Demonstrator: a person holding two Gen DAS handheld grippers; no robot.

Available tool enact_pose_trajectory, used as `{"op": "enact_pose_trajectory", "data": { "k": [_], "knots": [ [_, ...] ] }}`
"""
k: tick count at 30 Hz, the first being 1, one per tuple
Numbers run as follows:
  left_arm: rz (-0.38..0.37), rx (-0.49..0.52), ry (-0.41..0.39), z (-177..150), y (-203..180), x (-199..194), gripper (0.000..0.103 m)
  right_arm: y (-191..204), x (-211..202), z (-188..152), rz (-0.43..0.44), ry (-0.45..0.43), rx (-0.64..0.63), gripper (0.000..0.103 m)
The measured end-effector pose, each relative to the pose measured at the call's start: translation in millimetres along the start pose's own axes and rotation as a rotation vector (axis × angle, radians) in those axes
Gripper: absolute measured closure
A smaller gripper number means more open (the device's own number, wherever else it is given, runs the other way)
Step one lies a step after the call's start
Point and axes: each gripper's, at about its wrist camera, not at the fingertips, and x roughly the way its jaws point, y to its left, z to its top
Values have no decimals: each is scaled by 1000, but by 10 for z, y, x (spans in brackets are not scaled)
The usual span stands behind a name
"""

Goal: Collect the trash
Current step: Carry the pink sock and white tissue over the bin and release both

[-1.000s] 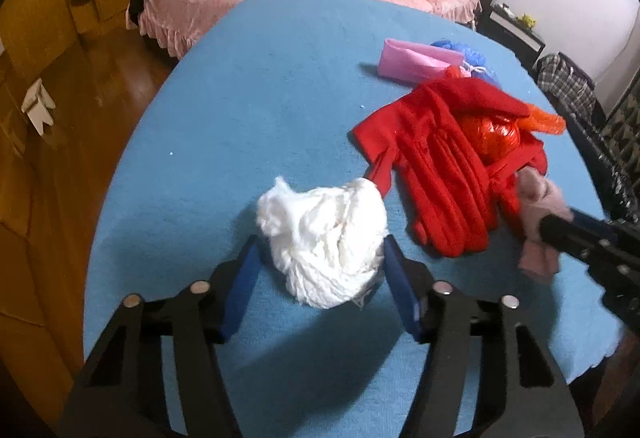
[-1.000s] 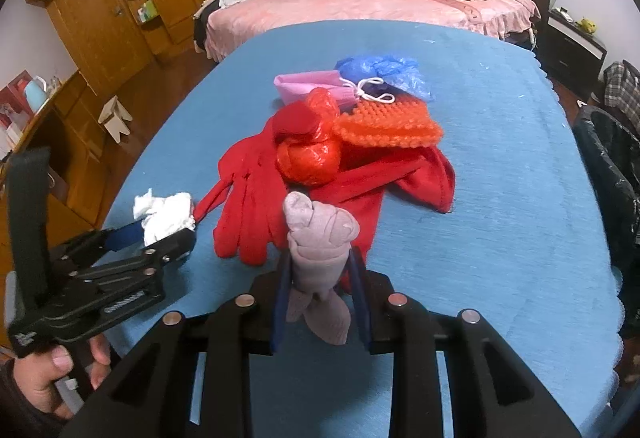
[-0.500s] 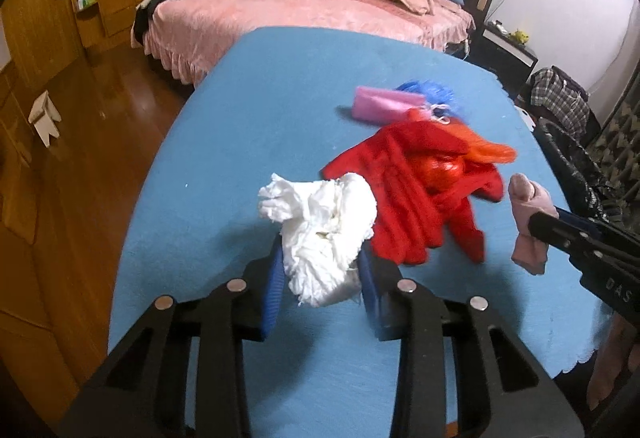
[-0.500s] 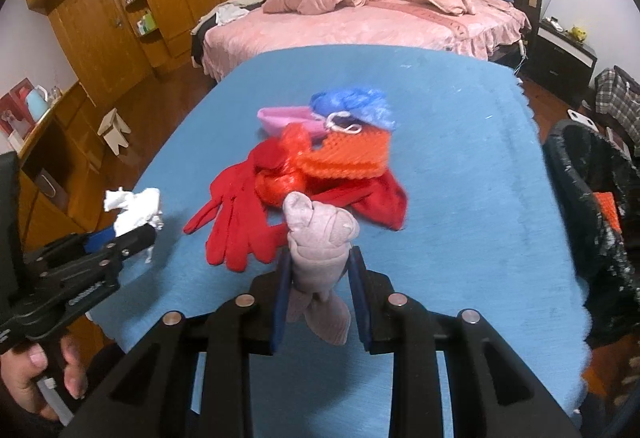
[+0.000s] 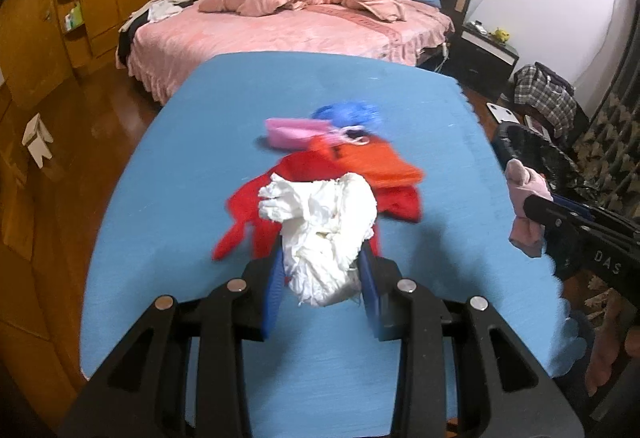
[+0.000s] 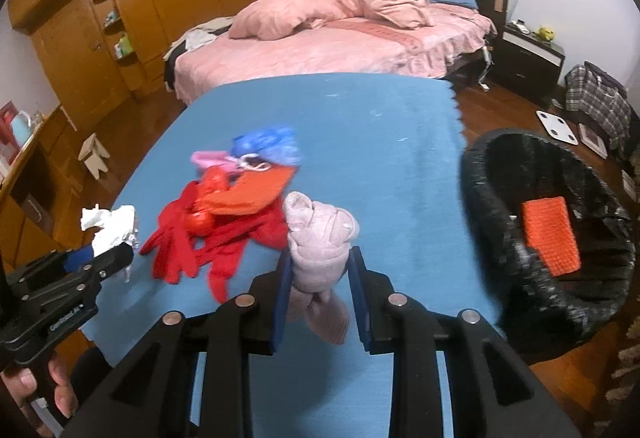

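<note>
My left gripper point(image 5: 322, 270) is shut on a crumpled white tissue wad point(image 5: 324, 226), lifted above the blue table point(image 5: 168, 222). My right gripper point(image 6: 318, 270) is shut on a rolled pale pink sock point(image 6: 318, 238), also held off the table. From the right wrist view the left gripper point(image 6: 114, 256) shows at the left edge with the white wad point(image 6: 110, 226). A black-lined trash bin point(image 6: 500, 238) stands right of the table with an orange cloth point(image 6: 550, 234) inside. On the table lies a pile: red gloves point(image 6: 180, 242), an orange cloth point(image 5: 372, 160), a pink pouch point(image 5: 292, 130) and a blue bag point(image 5: 348, 112).
A pink bed point(image 6: 340, 46) stands beyond the table, wooden wardrobes point(image 6: 120, 18) along the left wall. A small white stool point(image 6: 94, 154) sits on the wood floor at left. A checked bag point(image 6: 596, 98) and a white scale point(image 6: 558, 126) lie on the floor at right.
The left jaws closed on the white wad and lifted it off the table. Both grippers rose and pulled back, and the right one swung until the trash bin came into its view.
</note>
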Motion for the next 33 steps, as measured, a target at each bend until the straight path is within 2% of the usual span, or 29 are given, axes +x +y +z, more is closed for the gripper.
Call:
{"op": "enact_pose_trajectory", "data": {
  "k": [17,26,33],
  "knots": [
    [-53,38,-8,386,-1380,144,70,-1340,-276,263,-81,-8,55,75],
    [-106,80,9,543,-2271,327,70,-2170,-390,382,-151,-19,89,75],
    [-134,118,36,648,-2899,579,70,-2738,-322,430,-165,2,128,75]
  ]
}}
